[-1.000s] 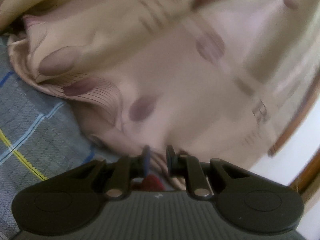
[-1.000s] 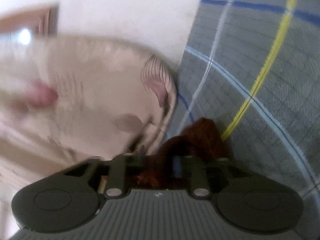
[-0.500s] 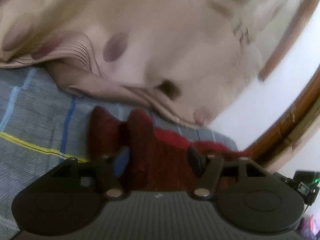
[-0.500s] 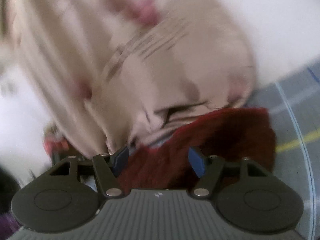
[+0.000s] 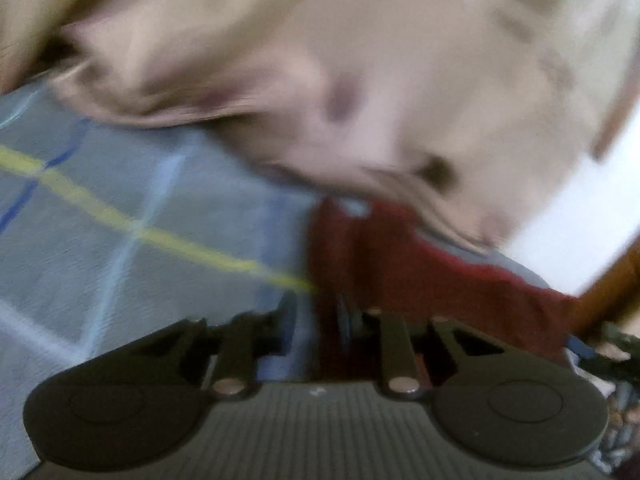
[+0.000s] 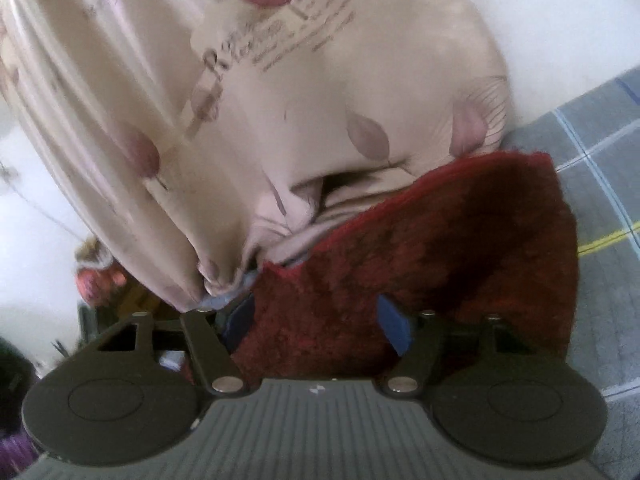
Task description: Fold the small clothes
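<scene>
Left wrist view: low and close over grey checked bedding (image 5: pixel 120 280), facing a beige leaf-print quilt (image 5: pixel 360 60), heavily blurred. Right wrist view: just as close, tilted, sharper. Shared by both: dark red fuzzy garment (image 6: pixel 440 260), quilt, bedding.

Right wrist view: dark printed lettering on the beige leaf-patterned cloth (image 6: pixel 280 92), near the top. Large first letter reads as "R"; the rest of that word and the smaller lines beside it are too blurred to read. Left wrist view: heavy motion blur, no text legible.
</scene>
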Demonstrator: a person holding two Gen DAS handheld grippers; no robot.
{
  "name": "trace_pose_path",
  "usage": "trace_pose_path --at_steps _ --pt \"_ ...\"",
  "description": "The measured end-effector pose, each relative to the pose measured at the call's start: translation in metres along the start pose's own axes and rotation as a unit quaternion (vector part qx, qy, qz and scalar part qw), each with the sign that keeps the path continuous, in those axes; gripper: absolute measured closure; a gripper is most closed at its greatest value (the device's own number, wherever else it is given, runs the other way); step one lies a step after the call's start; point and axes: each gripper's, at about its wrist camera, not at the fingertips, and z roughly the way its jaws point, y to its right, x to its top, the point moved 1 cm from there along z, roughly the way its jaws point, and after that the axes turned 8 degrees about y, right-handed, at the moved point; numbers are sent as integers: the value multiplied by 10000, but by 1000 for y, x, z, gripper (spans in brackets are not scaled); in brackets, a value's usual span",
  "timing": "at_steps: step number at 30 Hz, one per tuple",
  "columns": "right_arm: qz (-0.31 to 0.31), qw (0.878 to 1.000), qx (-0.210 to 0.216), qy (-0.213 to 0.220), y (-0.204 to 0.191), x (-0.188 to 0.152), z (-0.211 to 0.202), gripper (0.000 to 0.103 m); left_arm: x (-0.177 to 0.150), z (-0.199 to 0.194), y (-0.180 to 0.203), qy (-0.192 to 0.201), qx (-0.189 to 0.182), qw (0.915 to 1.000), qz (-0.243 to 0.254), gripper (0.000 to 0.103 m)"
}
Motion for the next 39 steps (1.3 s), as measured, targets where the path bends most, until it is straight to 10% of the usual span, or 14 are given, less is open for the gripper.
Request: trace_pose_path --at_steps 6,8,9,14,15,17,23,34,39 --pt "511 9981 130 305 11 8 -6 24 9 -12 25 28 -1137 9935 46 69" --pt "440 9986 121 255 8 7 -7 24 17 1 39 -138 -1120 9934 207 24" --pt "413 9988 135 217 6 5 -6 24 20 8 45 -276 -1125 9928 301 20" --pt "241 9995 179 114 -4 -1 -7 24 13 41 63 -868 -1240 9857 737 21" --pt "208 9996 176 90 -5 -2 -8 23 12 42 68 -861 -1246 9840 934 31" --pt "181 9997 154 57 -5 -3 -10 23 11 44 73 -782 -1027 9857 1083 90" --pt "229 9997 -2 117 3 -1 -17 19 -5 3 52 -371 -453 9971 484 90" --pt "123 9989 -418 175 10 -3 -15 16 -7 11 29 148 -774 9965 -267 77" --pt "-676 9969 -289 276 -19 6 -11 46 -22 15 25 330 -502 9982 -23 75"
